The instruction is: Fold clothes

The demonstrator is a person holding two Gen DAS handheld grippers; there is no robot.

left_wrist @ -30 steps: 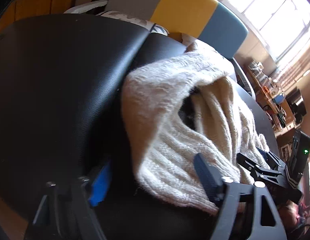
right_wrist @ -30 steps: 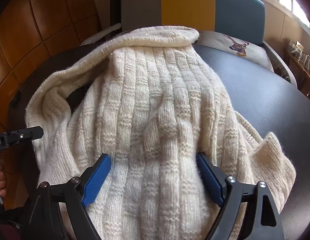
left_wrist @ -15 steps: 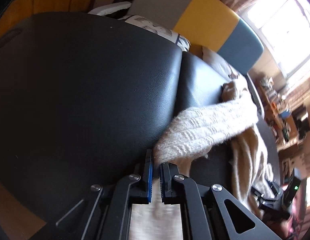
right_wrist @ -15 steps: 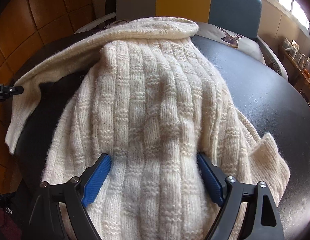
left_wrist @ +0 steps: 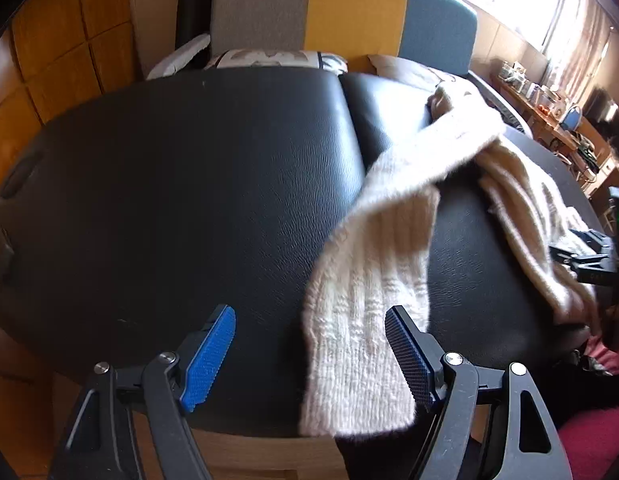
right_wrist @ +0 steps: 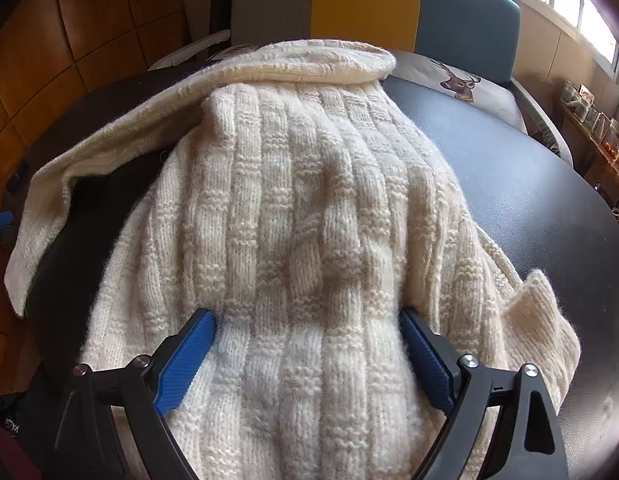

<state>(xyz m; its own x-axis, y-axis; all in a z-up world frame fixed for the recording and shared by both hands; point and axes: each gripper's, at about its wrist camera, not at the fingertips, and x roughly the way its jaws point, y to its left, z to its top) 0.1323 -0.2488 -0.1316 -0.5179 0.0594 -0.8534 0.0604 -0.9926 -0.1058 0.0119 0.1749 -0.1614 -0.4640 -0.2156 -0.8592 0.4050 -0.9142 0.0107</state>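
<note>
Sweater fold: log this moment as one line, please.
left gripper: jaws just opened, sleeve released | right gripper: open over sweater | table: black

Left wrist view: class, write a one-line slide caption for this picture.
Open left claw over the stretched-out sleeve of a cream ribbed knit sweater on a black leather-look table, jaws just opened.

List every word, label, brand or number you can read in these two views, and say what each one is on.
None can be read.
Cushion on the chair: a bold dark pattern, perhaps letters, too foreshortened to read.
Deer cushion: a stag's head picture, no words.
Items on the side shelf: too small and blurred.
Cream sweater: no tag or label showing.
</note>
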